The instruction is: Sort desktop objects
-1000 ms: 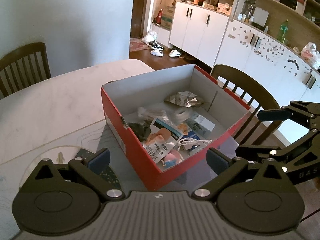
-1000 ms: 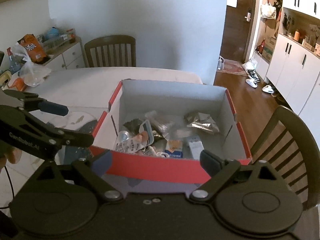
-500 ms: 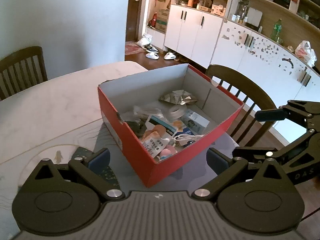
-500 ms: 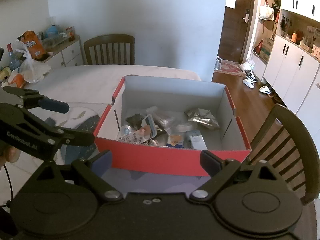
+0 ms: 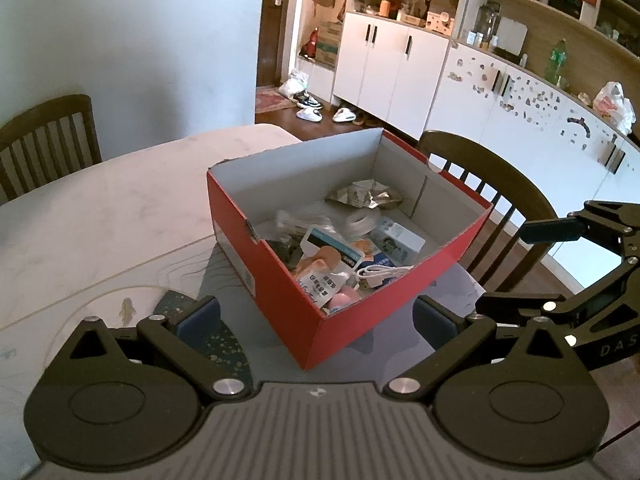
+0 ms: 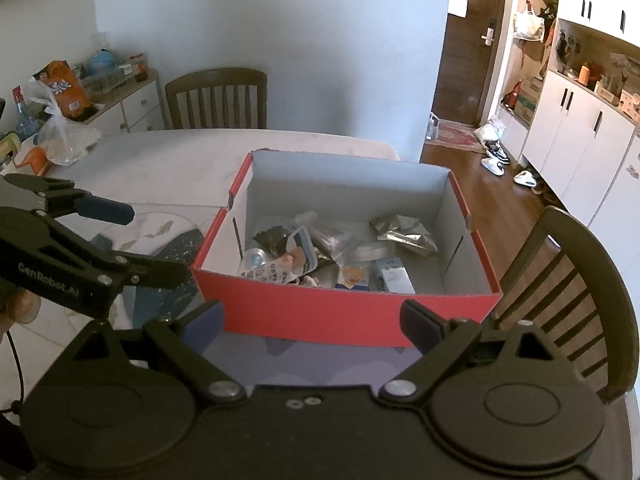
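Readable writing: my left tongs (image 6: 152, 242), seen from the right wrist view at 9 o'clock, carry "GenRobot.AI" in pale letters along the arm. My right tongs (image 5: 516, 268), seen from the left wrist view at 3 o'clock, show the letters "DAS" on the lower link; the rest runs out of view. A white pouch (image 5: 320, 284) in the box carries dark printed characters, too small to read. An orange snack bag (image 6: 66, 90) on the sideboard at 10 o'clock has white lettering I cannot make out.

Pose: I hold both tongs level and above the counter (image 5: 100, 216), side by side, each pointing at the red box (image 6: 344, 312). Both sets stand wide apart with nothing between the blue pads (image 5: 200, 314). My left tongs face a near corner of the box at 12 o'clock; my right tongs face its long red wall squarely. Neither touches the box.

Location: the box sits open-topped on the counter, at the edge beside a wooden chair (image 6: 580, 280). Inside lie the pouch, a white cable (image 5: 380, 272), a small blue-and-white carton (image 6: 394, 278) and a crumpled foil packet (image 6: 404, 232) toward the far wall.
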The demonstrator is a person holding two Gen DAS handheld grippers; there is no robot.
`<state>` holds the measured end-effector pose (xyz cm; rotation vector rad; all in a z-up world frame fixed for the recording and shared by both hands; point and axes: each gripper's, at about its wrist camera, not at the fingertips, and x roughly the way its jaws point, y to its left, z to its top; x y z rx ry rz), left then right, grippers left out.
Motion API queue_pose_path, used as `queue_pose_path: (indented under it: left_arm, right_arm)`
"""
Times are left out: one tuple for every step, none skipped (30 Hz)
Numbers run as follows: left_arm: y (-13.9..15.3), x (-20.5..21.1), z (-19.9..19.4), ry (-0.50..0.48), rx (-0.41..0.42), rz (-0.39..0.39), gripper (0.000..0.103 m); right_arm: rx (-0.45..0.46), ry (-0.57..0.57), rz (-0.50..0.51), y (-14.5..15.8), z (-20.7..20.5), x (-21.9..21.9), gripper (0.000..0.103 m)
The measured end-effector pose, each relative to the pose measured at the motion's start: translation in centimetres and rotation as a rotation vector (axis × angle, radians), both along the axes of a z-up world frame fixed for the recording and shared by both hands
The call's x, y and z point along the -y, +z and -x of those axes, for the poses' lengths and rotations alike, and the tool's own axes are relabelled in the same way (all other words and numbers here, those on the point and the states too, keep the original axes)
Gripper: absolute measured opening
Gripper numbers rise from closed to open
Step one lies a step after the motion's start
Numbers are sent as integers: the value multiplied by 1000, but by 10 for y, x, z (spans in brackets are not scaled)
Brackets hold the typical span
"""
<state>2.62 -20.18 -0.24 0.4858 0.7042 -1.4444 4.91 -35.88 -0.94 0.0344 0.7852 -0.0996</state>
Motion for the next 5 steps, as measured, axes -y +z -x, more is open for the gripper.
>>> queue_pose_path:
  left_arm:
    - [1, -2, -1, 3, 2, 5, 103]
    - [2, -3, -2, 6, 4, 9, 103]
    - [2, -4, -3, 8, 3, 11, 103]
    - [4, -6, -4, 7, 1, 16, 103]
    - [5, -7, -6, 7, -1, 21, 103]
  right_arm:
    - [0, -2, -1, 0, 0, -1, 95]
    - [1, -3, -1, 0, 1, -1, 95]
    - [1, -3, -1, 0, 0, -1, 95]
    - [2, -6, -3, 0, 0, -2, 95]
    - [3, -9, -4, 1, 0, -2, 95]
